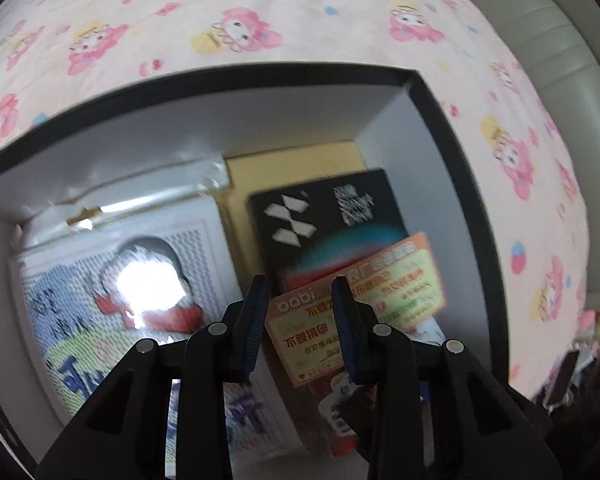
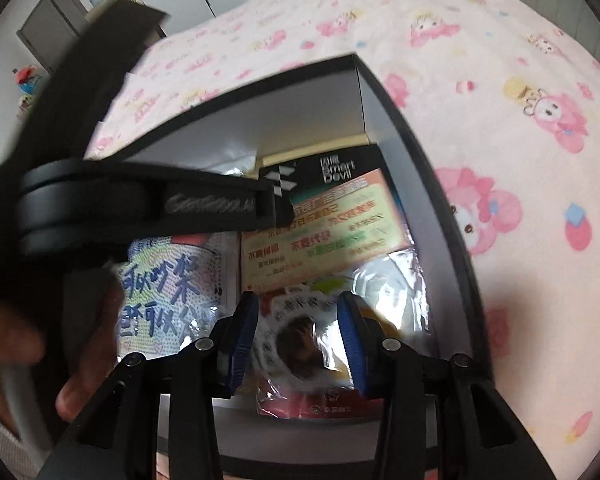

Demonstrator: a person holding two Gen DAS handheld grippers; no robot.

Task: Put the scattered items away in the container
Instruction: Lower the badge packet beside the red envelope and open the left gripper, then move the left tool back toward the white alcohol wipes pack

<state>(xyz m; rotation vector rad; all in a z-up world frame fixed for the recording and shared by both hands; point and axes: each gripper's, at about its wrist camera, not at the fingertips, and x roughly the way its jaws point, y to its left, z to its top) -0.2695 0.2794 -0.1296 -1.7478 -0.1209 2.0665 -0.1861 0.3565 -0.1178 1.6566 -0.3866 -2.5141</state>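
The container (image 1: 260, 76) is a box with a black rim and white walls, standing on a pink cartoon-print sheet. In it lie a plastic-wrapped bead picture (image 1: 100, 280), a black "Smart Devil" box (image 1: 328, 216) and an orange printed card (image 1: 380, 292) resting partly on that box. My left gripper (image 1: 302, 300) hovers open just above the card's near end. In the right wrist view the same box rim (image 2: 400, 128), the card (image 2: 324, 236) and a shiny foil packet (image 2: 392, 292) show. My right gripper (image 2: 298, 336) stands open over the packet. The left gripper (image 2: 278, 206) reaches in from the left.
The pink sheet (image 2: 500, 100) surrounds the box on all sides. A yellow flat item (image 1: 292, 164) lies under the black box. A person's hand (image 2: 20, 340) holds the left gripper at the left edge. Room furniture and doors (image 2: 52, 20) are in the far background.
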